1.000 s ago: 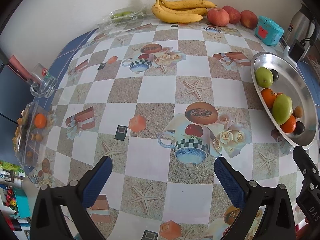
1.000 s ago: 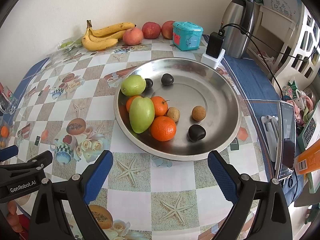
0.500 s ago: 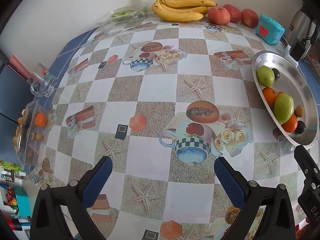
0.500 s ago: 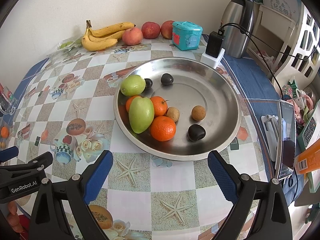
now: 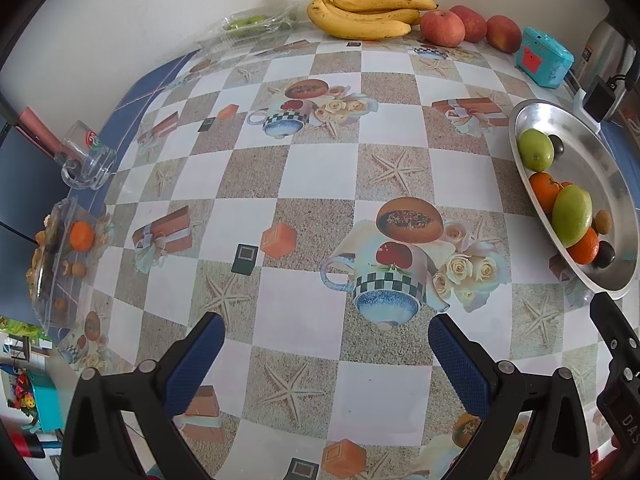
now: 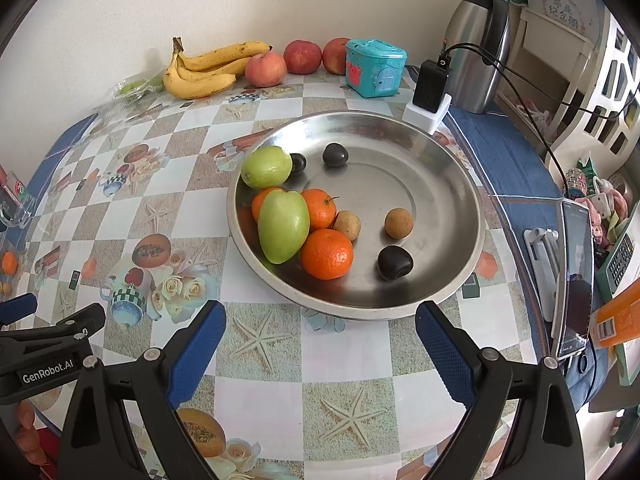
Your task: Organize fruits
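A steel bowl holds two green fruits, several oranges, dark plums and small brown fruits; in the left wrist view the same bowl sits at the right edge. Bananas and three red apples lie along the back wall, with the bananas also at the top of the left wrist view. My right gripper stands open just in front of the bowl, nothing between its fingers. My left gripper is open over the patterned tablecloth, to the left of the bowl.
A teal toy house, a charger block and a steel flask stand behind the bowl. A phone on a stand is at the right. A clear box with an orange and a glass mug sit at the table's left edge.
The left gripper's view has shifted a little, so the bowl and fruit sit slightly lower and further right. The right gripper has barely moved. Both stay open.
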### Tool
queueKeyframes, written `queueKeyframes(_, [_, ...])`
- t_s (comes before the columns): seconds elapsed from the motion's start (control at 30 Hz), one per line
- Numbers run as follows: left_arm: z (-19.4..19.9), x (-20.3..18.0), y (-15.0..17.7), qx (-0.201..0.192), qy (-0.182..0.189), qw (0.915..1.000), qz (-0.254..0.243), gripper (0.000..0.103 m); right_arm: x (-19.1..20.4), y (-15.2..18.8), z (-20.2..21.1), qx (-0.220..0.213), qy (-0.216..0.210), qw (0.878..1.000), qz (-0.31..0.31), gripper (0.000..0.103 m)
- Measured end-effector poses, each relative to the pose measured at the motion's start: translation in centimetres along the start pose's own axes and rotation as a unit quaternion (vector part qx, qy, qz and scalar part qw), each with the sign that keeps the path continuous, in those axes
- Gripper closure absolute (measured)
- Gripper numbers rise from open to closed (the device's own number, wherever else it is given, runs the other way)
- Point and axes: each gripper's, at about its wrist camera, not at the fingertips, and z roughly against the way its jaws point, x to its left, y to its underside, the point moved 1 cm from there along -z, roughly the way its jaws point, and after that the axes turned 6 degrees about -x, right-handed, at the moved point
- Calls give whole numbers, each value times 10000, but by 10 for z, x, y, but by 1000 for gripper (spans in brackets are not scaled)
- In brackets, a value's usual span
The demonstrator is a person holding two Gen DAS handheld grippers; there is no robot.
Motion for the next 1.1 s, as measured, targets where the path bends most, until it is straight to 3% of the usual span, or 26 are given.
queueKeyframes(0.73, [-10, 1, 4, 300, 76, 9995, 57, 0, 2, 8, -14, 375, 7, 9993, 49, 7])
queueKeyframes(1.1, [-6, 5, 4, 196, 62, 9997, 133, 0, -1, 9, -15, 416, 6, 9991, -11, 7])
